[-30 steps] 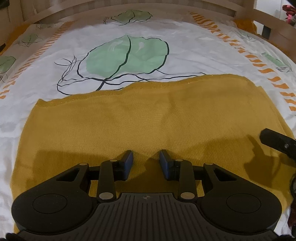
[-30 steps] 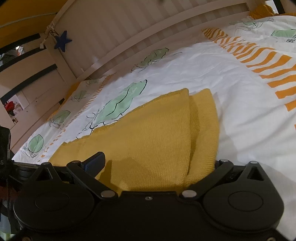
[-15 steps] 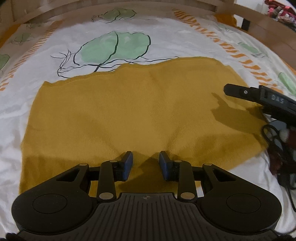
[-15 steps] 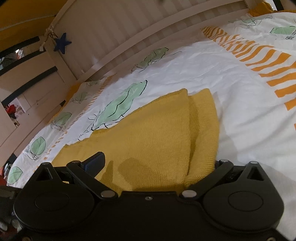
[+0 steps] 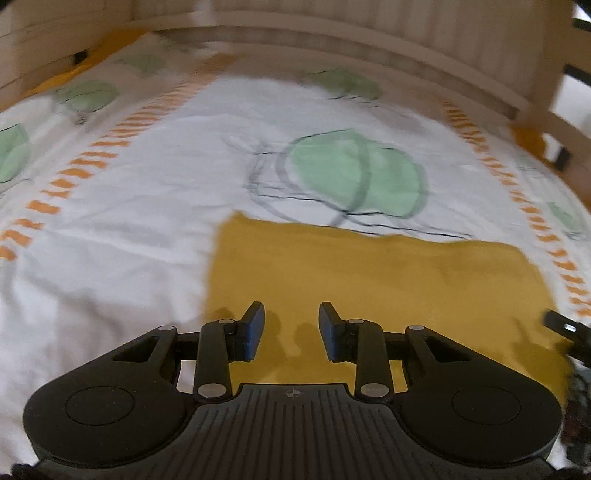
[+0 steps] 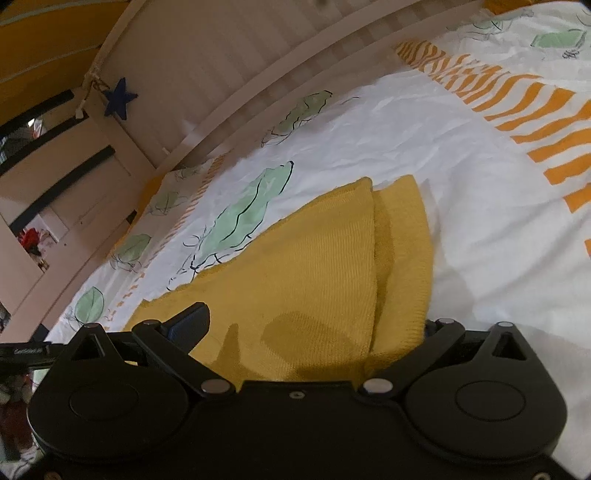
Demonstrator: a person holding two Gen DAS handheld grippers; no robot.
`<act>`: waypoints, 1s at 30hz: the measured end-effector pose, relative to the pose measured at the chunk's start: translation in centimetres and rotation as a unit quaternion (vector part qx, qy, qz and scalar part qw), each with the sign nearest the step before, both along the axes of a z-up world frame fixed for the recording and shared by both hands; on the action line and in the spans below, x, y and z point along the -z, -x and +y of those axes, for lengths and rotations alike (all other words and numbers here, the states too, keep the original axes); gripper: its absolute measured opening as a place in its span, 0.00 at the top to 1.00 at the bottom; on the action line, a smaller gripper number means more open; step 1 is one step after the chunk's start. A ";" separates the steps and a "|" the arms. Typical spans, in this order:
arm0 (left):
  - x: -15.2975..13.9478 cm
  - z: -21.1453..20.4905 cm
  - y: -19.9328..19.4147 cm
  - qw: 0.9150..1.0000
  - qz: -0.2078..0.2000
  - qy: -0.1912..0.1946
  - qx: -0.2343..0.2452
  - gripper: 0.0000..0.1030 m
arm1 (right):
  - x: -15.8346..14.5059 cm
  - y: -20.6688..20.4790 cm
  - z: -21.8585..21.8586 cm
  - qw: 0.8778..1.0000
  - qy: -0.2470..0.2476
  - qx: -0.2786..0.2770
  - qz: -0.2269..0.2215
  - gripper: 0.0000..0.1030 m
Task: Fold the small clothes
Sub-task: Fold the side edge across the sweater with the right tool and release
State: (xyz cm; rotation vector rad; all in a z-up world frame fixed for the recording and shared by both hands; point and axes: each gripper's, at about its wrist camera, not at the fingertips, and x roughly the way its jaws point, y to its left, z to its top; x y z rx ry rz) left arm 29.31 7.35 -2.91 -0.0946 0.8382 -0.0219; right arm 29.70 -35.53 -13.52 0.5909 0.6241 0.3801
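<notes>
A mustard-yellow knitted garment (image 5: 388,280) lies flat on the bed sheet (image 5: 110,258). My left gripper (image 5: 291,325) is open and empty, hovering over the garment's near left part, close to its left edge. In the right wrist view the garment (image 6: 303,273) shows two stacked layers at its right end. My right gripper (image 6: 306,332) is open wide, with the garment's near edge lying between its fingers; the right finger is hidden under the cloth. The right gripper's tip also shows at the right edge of the left wrist view (image 5: 561,325).
The sheet is white with green leaf prints (image 5: 354,173) and orange striped bands (image 6: 517,99). A wooden slatted bed rail (image 5: 332,33) runs along the far side. A blue star (image 6: 120,101) hangs on the rail.
My left gripper has swung left, so the garment's left edge is now in front of it. The right gripper has stayed in place at the garment's right end.
</notes>
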 end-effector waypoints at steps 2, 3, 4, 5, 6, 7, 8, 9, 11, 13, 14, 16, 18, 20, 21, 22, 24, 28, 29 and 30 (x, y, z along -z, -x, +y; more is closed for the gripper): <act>0.4 1.1 -0.9 1.000 0.014 -0.008 -0.011 0.69 | -0.2 0.0 -0.1 1.000 -0.005 0.001 0.008 0.02; 0.6 1.7 -0.9 1.000 0.016 -0.009 -0.017 0.69 | -0.3 -0.1 -0.2 1.000 -0.008 0.004 0.013 0.04; 1.0 2.0 -1.1 1.000 0.020 -0.010 -0.020 0.69 | -0.3 -0.2 -0.3 1.000 -0.009 0.009 0.021 0.08; 1.3 2.1 -1.2 0.999 0.027 -0.007 -0.022 0.69 | -0.4 -0.2 -0.5 0.999 -0.008 0.014 0.029 0.12; 1.7 2.2 -1.4 0.999 0.036 -0.004 -0.022 0.69 | -0.5 -0.3 -0.6 0.999 -0.005 0.019 0.038 0.21; 1.9 2.4 -1.6 0.999 0.044 -0.004 -0.017 0.69 | -0.7 -0.3 -0.8 0.998 -0.001 0.025 0.050 0.34; 1.9 2.3 -1.7 0.999 0.050 -0.010 -0.011 0.69 | -0.8 -0.4 -1.0 0.997 0.005 0.032 0.063 0.40; 1.8 2.2 -1.8 0.998 0.051 -0.021 -0.006 0.69 | -1.0 -0.5 -1.2 0.996 0.010 0.040 0.078 0.53; 1.4 2.2 -1.7 0.998 0.041 -0.044 -0.004 0.69 | -1.4 -0.6 -1.6 0.994 0.004 0.045 0.096 0.66; 0.7 2.7 -1.8 0.998 0.036 -0.043 -0.011 0.69 | -2.3 -0.6 -1.4 0.993 0.014 0.055 0.102 0.74; 0.3 3.0 -1.8 0.999 0.034 -0.036 -0.011 0.69 | -2.8 -0.7 -1.1 0.993 0.018 0.058 0.104 0.74; -0.6 3.8 -2.0 0.999 0.032 -0.017 -0.013 0.69 | -3.9 -0.9 -0.2 0.993 0.030 0.059 0.103 0.75; -1.3 4.6 -2.3 0.999 0.033 -0.004 -0.014 0.69 | -5.1 -1.2 0.8 0.992 0.050 0.055 0.103 0.76; -1.9 5.4 -2.6 0.999 0.038 0.003 -0.008 0.69 | -6.2 -1.5 2.0 0.990 0.076 0.051 0.105 0.76; -2.0 5.6 -2.7 0.999 0.041 0.004 -0.005 0.69 | -6.7 -1.6 2.6 0.989 0.087 0.050 0.106 0.76; -2.1 6.0 -2.9 0.999 0.043 0.006 -0.004 0.69 | -7.3 -1.7 3.3 0.989 0.095 0.048 0.106 0.76; -2.3 6.8 -2.9 0.999 0.042 0.009 -0.015 0.69 | -8.5 -1.9 4.6 0.988 0.105 0.045 0.103 0.77; -3.0 8.2 -2.8 0.999 0.037 0.016 -0.020 0.69 | -10.6 -2.3 7.8 0.990 0.108 0.024 0.089 0.78; -3.3 8.5 -2.7 0.999 0.034 0.018 -0.021 0.69 | -11.1 -2.5 8.8 0.991 0.106 0.016 0.086 0.78; -3.5 8.7 -2.6 0.999 0.032 0.018 -0.020 0.69 | -11.5 -2.6 10.0 0.991 0.102 0.007 0.083 0.78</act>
